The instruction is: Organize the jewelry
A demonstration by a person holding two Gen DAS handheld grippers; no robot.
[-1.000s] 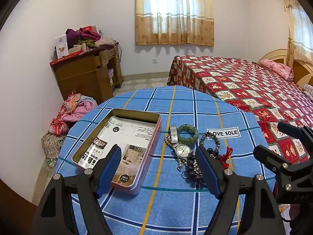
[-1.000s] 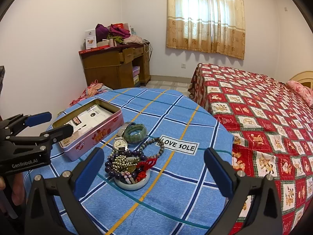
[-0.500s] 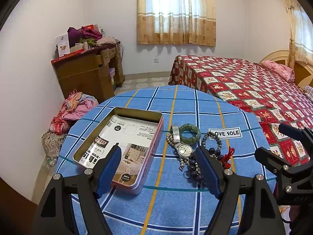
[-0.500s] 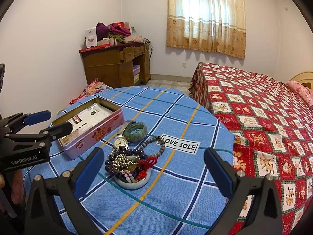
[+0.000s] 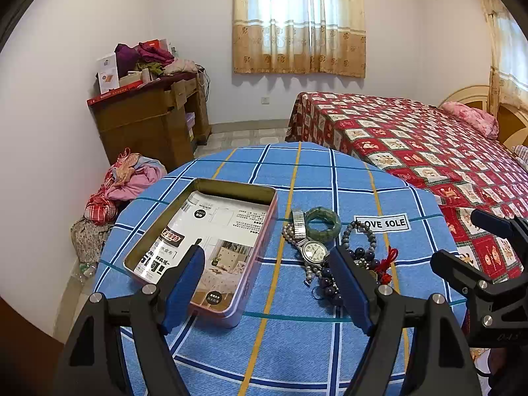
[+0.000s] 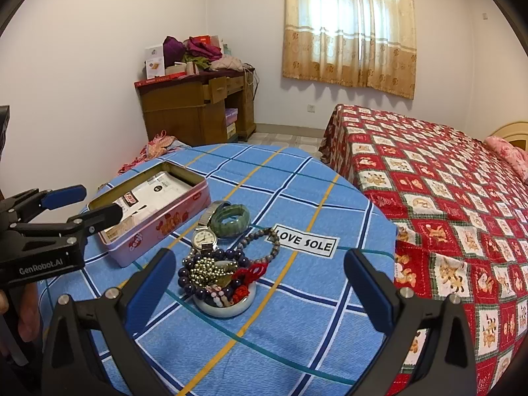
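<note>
Ahead of right gripper (image 6: 257, 283): jewelry pile (image 6: 219, 272) | both grippers wide open, empty | left gripper (image 5: 267, 280) beside tin (image 5: 204, 247)

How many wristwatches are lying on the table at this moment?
1. The wristwatch lies face up on the blue tablecloth, between the pink tin and the green bangle. Another might be hidden under the bead pile.

A: Where does the left wrist view sit?
B: Low over the table's (image 5: 297, 346) near edge, facing the window (image 5: 298, 19), tin (image 5: 260, 231) close ahead.
A: The right one?
B: Further right, same heading, close above the jewelry dish (image 6: 224, 310). Both share table, tin, desk (image 6: 194, 105), bed (image 6: 445, 181).
</note>
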